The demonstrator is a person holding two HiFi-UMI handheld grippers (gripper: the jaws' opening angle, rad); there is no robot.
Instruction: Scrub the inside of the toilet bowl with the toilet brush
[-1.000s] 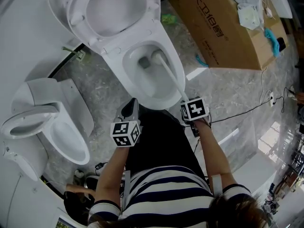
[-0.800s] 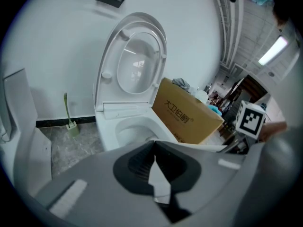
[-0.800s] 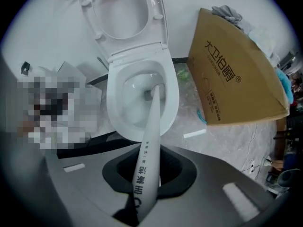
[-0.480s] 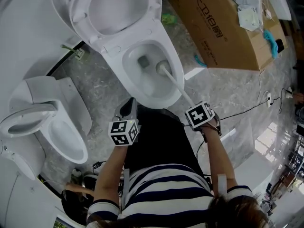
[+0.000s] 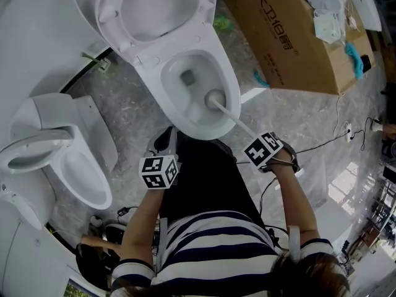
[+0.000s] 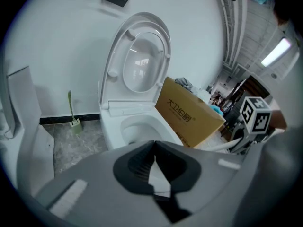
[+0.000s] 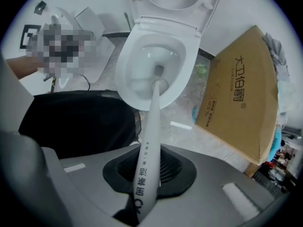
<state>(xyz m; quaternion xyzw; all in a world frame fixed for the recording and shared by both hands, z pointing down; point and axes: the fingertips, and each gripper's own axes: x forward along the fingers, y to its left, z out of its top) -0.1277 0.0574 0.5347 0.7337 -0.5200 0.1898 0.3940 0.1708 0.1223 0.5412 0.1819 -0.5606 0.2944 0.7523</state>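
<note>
Bright even light, soft shadows; gripper views fisheye-warped, dark vignetted corners, near parts blurred

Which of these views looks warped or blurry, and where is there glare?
Head view: sharp, evenly lit, glare on the floor. Left gripper view: fisheye with dark corners, left claw soft up close, strip light blown out. Right gripper view: fisheye bows the cardboard box; toilet brush handle fairly sharp.
</note>
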